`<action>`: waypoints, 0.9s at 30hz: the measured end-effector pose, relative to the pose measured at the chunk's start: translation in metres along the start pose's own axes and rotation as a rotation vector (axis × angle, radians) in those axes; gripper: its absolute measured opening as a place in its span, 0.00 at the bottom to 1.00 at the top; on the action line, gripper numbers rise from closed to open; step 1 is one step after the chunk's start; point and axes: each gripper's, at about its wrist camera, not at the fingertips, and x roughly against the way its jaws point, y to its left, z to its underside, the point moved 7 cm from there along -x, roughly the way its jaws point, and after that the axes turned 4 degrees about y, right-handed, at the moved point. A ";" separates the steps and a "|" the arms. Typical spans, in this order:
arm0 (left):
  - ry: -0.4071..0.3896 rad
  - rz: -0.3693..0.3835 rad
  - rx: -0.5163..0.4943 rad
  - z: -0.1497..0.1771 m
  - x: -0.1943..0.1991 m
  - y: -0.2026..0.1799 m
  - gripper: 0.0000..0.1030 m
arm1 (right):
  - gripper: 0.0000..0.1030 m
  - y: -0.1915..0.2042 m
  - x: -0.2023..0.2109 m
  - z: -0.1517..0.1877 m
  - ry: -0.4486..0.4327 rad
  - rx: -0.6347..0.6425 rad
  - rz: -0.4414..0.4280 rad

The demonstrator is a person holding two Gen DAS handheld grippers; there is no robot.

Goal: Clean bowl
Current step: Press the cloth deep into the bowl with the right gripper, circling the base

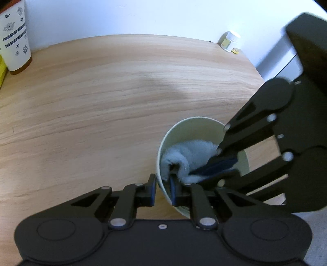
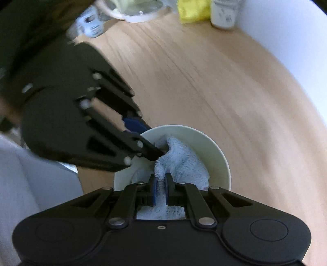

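Left gripper (image 1: 162, 189) clamps the near wall of the bowl (image 1: 204, 120): one blue pad outside the rim, the other inside, wall pinched between them. Right gripper (image 2: 160, 189) has its jaws drawn narrow on a fold of the cloth (image 2: 184, 161), pile bunched up between the blue pads and trailing back under the gripper body. Right gripper reaches down into the bowl from the right in the left wrist view (image 1: 212, 169), fingers angled toward the bowl floor. Left gripper enters the right wrist view from the left (image 2: 143, 141), blurred, one finger over the rim

Table (image 1: 102, 102): light wood grain, wide surface, white wall behind it. Bowl stands on it near the table's edge on the right gripper's side, well apart from the objects at the back

Bowl: pale cream to light green, thin wall, round rim, fairly deep. Inner wall looks plain and smooth where visible; cannot tell whether any residue sits on it. Cloth fills most of the lower interior

Cloth: pale blue-white terry, fluffy, crumpled into a rolled fold against the bowl's inner wall beside the left gripper's inner pad

Background items:
- tall white patterned canister (image 1: 15, 36), brown base, far left corner
- small white jar (image 1: 230, 41) by the wall, far right
- yellow object (image 2: 194, 10) and a white container (image 2: 223, 14) at the back, blurred
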 end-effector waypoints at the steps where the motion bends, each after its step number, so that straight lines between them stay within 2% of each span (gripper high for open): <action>1: -0.002 -0.003 0.000 0.000 0.001 0.001 0.10 | 0.07 -0.004 -0.004 0.000 0.014 -0.039 -0.036; 3: -0.001 -0.014 -0.009 0.000 0.001 0.000 0.10 | 0.07 -0.008 -0.009 0.001 0.029 -0.081 -0.060; 9: -0.002 -0.055 -0.043 0.001 0.004 -0.004 0.10 | 0.06 0.002 -0.014 0.008 0.122 -0.058 -0.012; 13: 0.000 -0.076 -0.091 0.004 0.003 -0.009 0.10 | 0.06 0.000 -0.012 0.014 0.217 -0.121 -0.037; 18: 0.010 -0.083 -0.139 0.005 0.006 -0.014 0.10 | 0.06 -0.007 0.000 0.025 0.288 -0.193 -0.084; 27: 0.017 -0.090 -0.163 0.010 0.010 -0.015 0.10 | 0.07 0.001 0.027 0.032 0.333 -0.128 -0.019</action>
